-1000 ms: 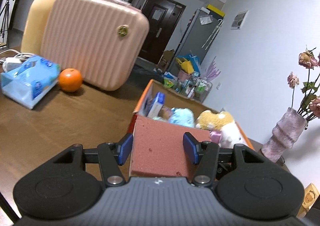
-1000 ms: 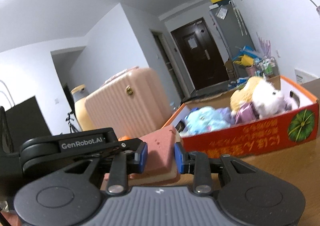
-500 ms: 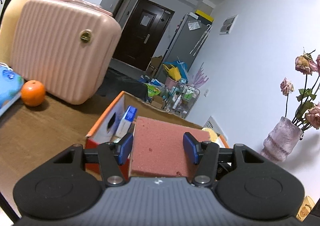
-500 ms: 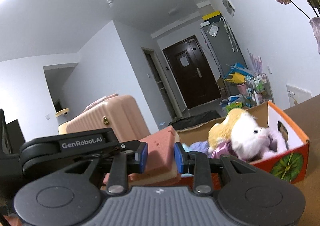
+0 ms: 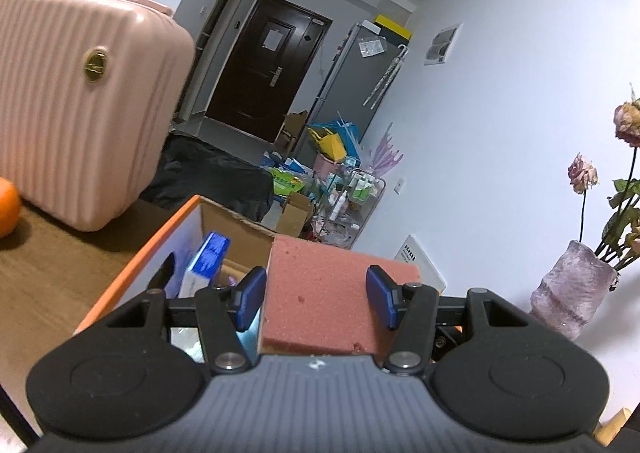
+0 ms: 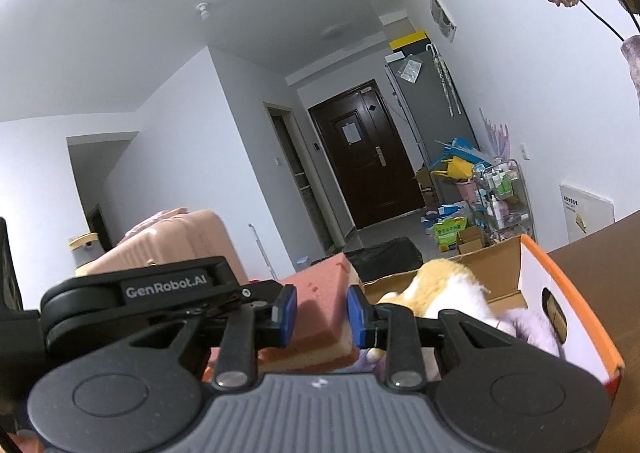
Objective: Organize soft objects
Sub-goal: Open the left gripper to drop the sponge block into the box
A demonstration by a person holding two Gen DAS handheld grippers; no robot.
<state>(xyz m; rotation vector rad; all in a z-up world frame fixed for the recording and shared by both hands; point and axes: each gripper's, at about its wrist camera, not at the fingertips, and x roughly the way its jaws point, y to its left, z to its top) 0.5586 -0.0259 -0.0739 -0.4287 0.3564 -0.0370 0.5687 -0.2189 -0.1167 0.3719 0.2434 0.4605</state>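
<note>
Left wrist view: my left gripper (image 5: 316, 295) has its jaws clamped on the two sides of a pink foam sponge block (image 5: 320, 293), which I carry above the open cardboard box (image 5: 168, 237) with the orange rim. A blue-and-white carton (image 5: 206, 261) stands on edge inside the box, against its near wall. The box rests on the brown wooden bench (image 5: 48, 273). A ribbed pink suitcase (image 5: 80, 101) stands behind it on the bench, and an orange (image 5: 6, 207) lies at the left edge just beside the suitcase. A mauve vase (image 5: 572, 289) of dried roses stands to the right.

Right wrist view: my right gripper (image 6: 322, 311) is clenched on a second sponge (image 6: 320, 317), pink on top with a pale yellow layer beneath, pinched at its near end. It sits level with the box's rim (image 6: 560, 277), at the box's left end. Inside the box lie a yellow-and-white plush toy (image 6: 448, 293) and a lilac plush (image 6: 532, 329), touching one another. The suitcase (image 6: 176, 241) appears at the left behind the gripper.
</note>
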